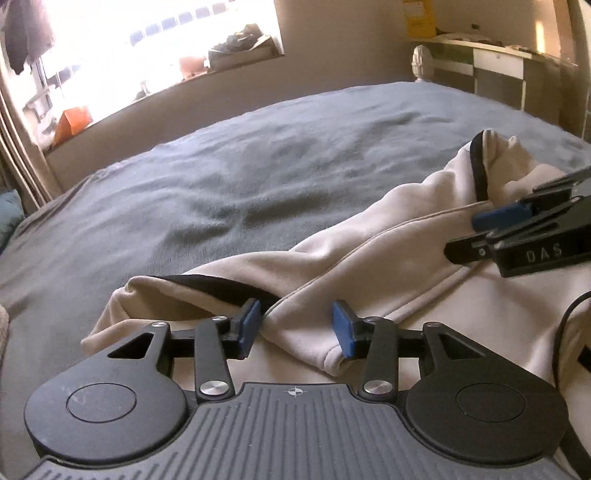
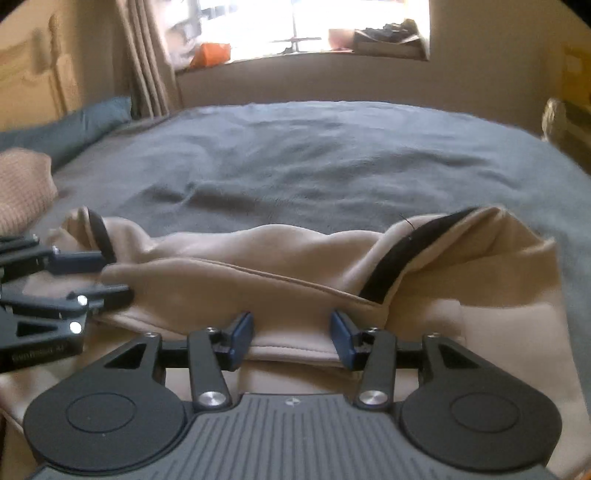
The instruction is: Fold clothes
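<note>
- Cream cloth with black trim, a garment [image 1: 369,258], is spread on a grey blanket [image 1: 240,155] in the lower right of the left wrist view.
- In the right wrist view the garment [image 2: 295,258] is stretched across the middle of the frame.
- The left gripper [image 1: 297,325] is seen at the bottom of its own view. Its blue pads [image 1: 249,321] are parted, with a fold of cloth lying loose between them. Nothing is squeezed.
- The right gripper [image 2: 291,332] is also let go. A cloth edge is seen between its spread pads [image 2: 242,330], not pinched.
- A bright window [image 2: 314,26] is seen at the top.
- A pink knitted cloth [image 2: 22,184] is seen at the left edge.
</note>
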Motion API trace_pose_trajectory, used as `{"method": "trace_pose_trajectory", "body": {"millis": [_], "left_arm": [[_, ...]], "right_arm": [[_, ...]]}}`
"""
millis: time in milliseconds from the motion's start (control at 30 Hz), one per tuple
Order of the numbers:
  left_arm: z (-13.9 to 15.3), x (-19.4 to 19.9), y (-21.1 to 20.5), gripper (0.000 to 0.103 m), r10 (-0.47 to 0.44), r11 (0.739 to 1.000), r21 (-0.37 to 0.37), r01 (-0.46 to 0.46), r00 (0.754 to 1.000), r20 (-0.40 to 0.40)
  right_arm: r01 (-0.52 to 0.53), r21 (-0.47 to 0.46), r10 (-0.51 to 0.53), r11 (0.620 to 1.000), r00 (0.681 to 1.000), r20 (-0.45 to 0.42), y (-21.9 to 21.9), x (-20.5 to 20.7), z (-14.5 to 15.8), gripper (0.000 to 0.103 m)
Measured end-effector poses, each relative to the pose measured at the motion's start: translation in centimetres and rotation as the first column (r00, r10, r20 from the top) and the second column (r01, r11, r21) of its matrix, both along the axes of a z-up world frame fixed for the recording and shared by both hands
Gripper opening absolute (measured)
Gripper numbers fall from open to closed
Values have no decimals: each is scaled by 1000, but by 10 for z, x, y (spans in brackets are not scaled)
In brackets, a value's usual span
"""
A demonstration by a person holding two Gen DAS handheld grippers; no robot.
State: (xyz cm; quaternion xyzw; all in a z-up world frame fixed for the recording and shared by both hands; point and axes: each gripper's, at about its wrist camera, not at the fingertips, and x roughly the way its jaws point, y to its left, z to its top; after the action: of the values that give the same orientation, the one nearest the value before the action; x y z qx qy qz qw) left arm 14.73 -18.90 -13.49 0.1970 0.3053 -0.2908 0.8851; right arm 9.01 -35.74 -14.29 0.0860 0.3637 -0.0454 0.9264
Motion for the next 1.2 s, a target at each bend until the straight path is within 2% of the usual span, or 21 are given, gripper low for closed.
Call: {"method": "trace_pose_trajectory", "body": {"millis": [67, 167, 300, 400, 500, 567, 633, 800, 933, 1000, 1033, 1200], "left_arm": [[10, 6, 9, 44, 14, 999, -41, -16, 999, -47], [22, 14, 24, 44, 49, 992, -116, -55, 997, -55], [32, 34, 39, 44, 140, 974, -170, -151, 987, -73], [36, 61, 64, 43, 254, 942, -191, -277, 957, -139], [37, 86, 92, 43, 331, 917, -173, -361, 927, -179], [35, 101, 104, 45, 304, 932, -136, -335, 929, -210], [32, 113, 114, 51, 264, 947, -115, -298, 933, -245], [38, 116, 122, 52, 178, 964, -147, -221, 949, -259], [46, 109, 130, 52, 88, 965, -216, -146, 963, -256], [42, 111, 126, 52, 53, 976, -188, -107, 961, -272], [39, 111, 123, 52, 45, 982, -165, -93, 960, -277], [18, 113, 109, 52, 129, 985, -78, -155, 953, -274]], "right_arm": [[2, 22, -2, 1000, 1000, 3, -3, 0, 0, 50], [0, 33, -1, 999, 1000, 7, -5, 2, -1, 50], [0, 33, -1, 999, 1000, 15, -8, -1, -5, 50], [-1, 34, 0, 999, 1000, 20, -9, -3, -7, 50], [-4, 37, 4, 999, 1000, 18, -9, -3, -7, 50], [-6, 39, 6, 999, 1000, 17, -10, -3, -6, 50], [-8, 41, 7, 999, 1000, 17, -11, -3, -6, 50], [-7, 38, 7, 999, 1000, 10, -10, -2, -5, 50], [-7, 38, 7, 999, 1000, 2, -10, -1, -5, 50], [-6, 38, 6, 999, 1000, 2, -10, -1, -5, 50], [-5, 37, 5, 999, 1000, 2, -10, -1, -5, 50], [-3, 36, 3, 999, 1000, 3, -9, -2, -5, 50]]}}
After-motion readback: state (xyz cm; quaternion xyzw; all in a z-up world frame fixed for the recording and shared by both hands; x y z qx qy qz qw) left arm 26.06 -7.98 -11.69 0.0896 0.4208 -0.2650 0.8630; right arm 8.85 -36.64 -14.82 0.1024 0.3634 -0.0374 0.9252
